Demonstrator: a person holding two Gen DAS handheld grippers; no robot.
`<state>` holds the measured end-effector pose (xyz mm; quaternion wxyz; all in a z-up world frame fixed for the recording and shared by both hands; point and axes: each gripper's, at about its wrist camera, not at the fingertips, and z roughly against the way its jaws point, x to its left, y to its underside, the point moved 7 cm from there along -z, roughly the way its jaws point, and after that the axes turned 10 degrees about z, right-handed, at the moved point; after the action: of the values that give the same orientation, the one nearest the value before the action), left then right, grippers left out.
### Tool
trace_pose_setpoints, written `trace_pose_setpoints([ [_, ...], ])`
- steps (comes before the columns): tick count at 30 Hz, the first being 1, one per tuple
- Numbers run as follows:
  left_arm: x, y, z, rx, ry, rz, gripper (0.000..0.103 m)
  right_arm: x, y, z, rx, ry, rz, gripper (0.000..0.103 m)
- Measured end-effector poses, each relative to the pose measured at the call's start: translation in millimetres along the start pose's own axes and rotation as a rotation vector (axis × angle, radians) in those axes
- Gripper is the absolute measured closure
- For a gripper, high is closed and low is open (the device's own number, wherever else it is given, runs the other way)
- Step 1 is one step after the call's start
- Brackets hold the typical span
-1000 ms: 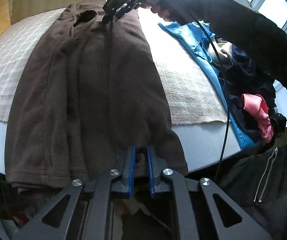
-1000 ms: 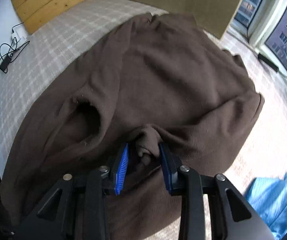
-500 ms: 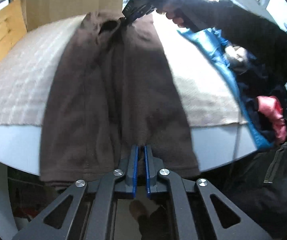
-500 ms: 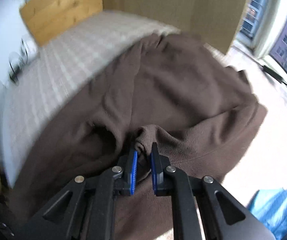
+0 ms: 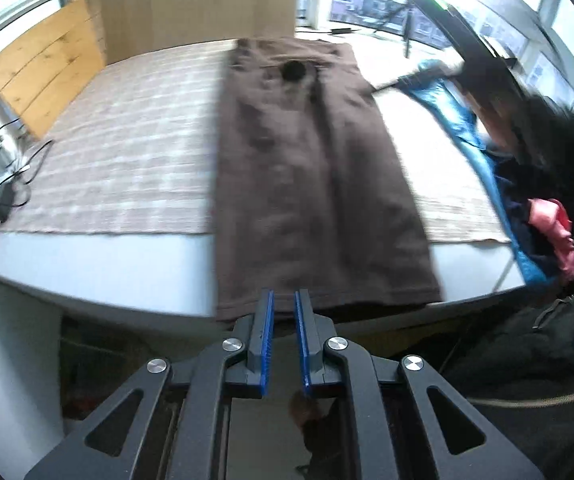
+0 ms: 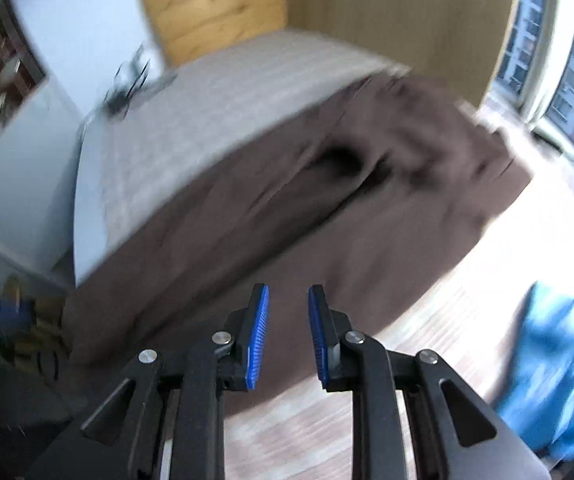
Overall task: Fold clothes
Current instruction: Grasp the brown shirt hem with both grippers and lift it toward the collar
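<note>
A brown fleece garment (image 5: 311,184) lies folded lengthwise in a long strip on the checked cloth, neck hole at the far end, hem hanging over the table's near edge. My left gripper (image 5: 283,300) is open and empty just in front of the hem, apart from it. In the right wrist view the same garment (image 6: 327,208) lies below and ahead, blurred. My right gripper (image 6: 287,304) is open and empty above its near side. The right gripper's body shows blurred at the upper right of the left wrist view.
A beige checked cloth (image 5: 127,152) covers the white table (image 5: 107,264). A blue garment (image 5: 463,128) and a pile of dark and pink clothes (image 5: 547,224) lie at the right. A cable and charger (image 5: 7,200) lie at the left. Wooden boards (image 5: 43,72) stand behind.
Both grippers have opened and let go of the brown garment. Both have pulled back from it. The garment now lies flat in a straight strip.
</note>
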<state>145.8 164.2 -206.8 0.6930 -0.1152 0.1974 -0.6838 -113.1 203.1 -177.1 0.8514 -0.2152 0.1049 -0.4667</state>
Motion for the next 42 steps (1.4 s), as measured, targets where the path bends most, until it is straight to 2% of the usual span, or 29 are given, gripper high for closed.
trace_pose_setpoints([
  [3, 17.2, -11.4, -8.0, 0.003, 0.005, -0.017, 0.093, 33.6, 17.9, -29.9, 0.047, 0.052, 0.035, 0.082],
  [6, 16.3, -34.7, -22.0, 0.008, 0.087, -0.067, 0.093, 50.9, 8.4, -34.3, 0.035, 0.166, 0.071, 0.082],
  [8, 7.3, -53.5, -31.1, 0.005, 0.145, -0.15, 0.093, 57.3, 9.4, -20.3, 0.043, 0.159, 0.067, 0.082],
  [12, -16.2, -103.8, -50.9, -0.004, 0.269, -0.289, 0.093, 65.2, 34.1, 24.3, -0.026, 0.154, -0.195, 0.082],
  [13, -23.6, -120.8, -57.1, -0.003, 0.313, -0.314, 0.093, 74.2, 40.1, 30.5, -0.055, 0.119, -0.274, 0.082],
  [15, -41.5, -154.9, -69.1, -0.015, 0.381, -0.374, 0.093, 93.1, 47.3, 31.0, -0.071, 0.124, -0.363, 0.082],
  [19, -91.6, -212.8, -103.2, -0.026, 0.463, -0.479, 0.094, 122.4, 63.2, 3.6, 0.035, 0.199, -0.426, 0.082],
  [21, -114.2, -227.9, -119.9, -0.036, 0.491, -0.526, 0.093, 129.7, 71.1, -4.1, 0.075, 0.227, -0.461, 0.082],
  [23, -134.0, -239.2, -141.2, -0.05, 0.459, -0.582, 0.091, 132.7, 75.0, -5.2, 0.084, 0.254, -0.48, 0.082],
  [25, -138.9, -248.7, -168.6, -0.05, 0.353, -0.61, 0.091, 131.4, 77.2, -5.6, 0.091, 0.262, -0.499, 0.082],
  [28, -131.0, -256.6, -214.3, -0.002, 0.2, -0.619, 0.087, 129.2, 79.0, -5.8, 0.106, 0.263, -0.514, 0.082],
  [29, -128.7, -257.5, -216.1, -0.009, 0.21, -0.622, 0.086, 128.9, 79.1, -5.6, 0.112, 0.263, -0.513, 0.082],
  [31, -123.6, -259.1, -205.8, -0.016, 0.231, -0.62, 0.088, 122.4, 75.3, 2.2, 0.057, 0.244, -0.567, 0.082],
  [34, -112.3, -256.7, -168.4, -0.052, 0.314, -0.617, 0.089, 108.5, 65.3, 10.3, -0.05, 0.212, -0.659, 0.082],
  [36, -94.3, -247.6, -140.4, -0.074, 0.343, -0.645, 0.088, 103.4, 56.8, 5.2, -0.072, 0.211, -0.65, 0.082],
  [39, -61.3, -223.0, -118.7, -0.087, 0.312, -0.702, 0.087, 104.2, 50.2, -20.0, -0.016, 0.215, -0.592, 0.081],
  [42, -34.9, -191.1, -126.2, -0.027, 0.274, -0.725, 0.087, 107.5, 44.8, -27.2, -0.017, 0.208, -0.534, 0.073],
])
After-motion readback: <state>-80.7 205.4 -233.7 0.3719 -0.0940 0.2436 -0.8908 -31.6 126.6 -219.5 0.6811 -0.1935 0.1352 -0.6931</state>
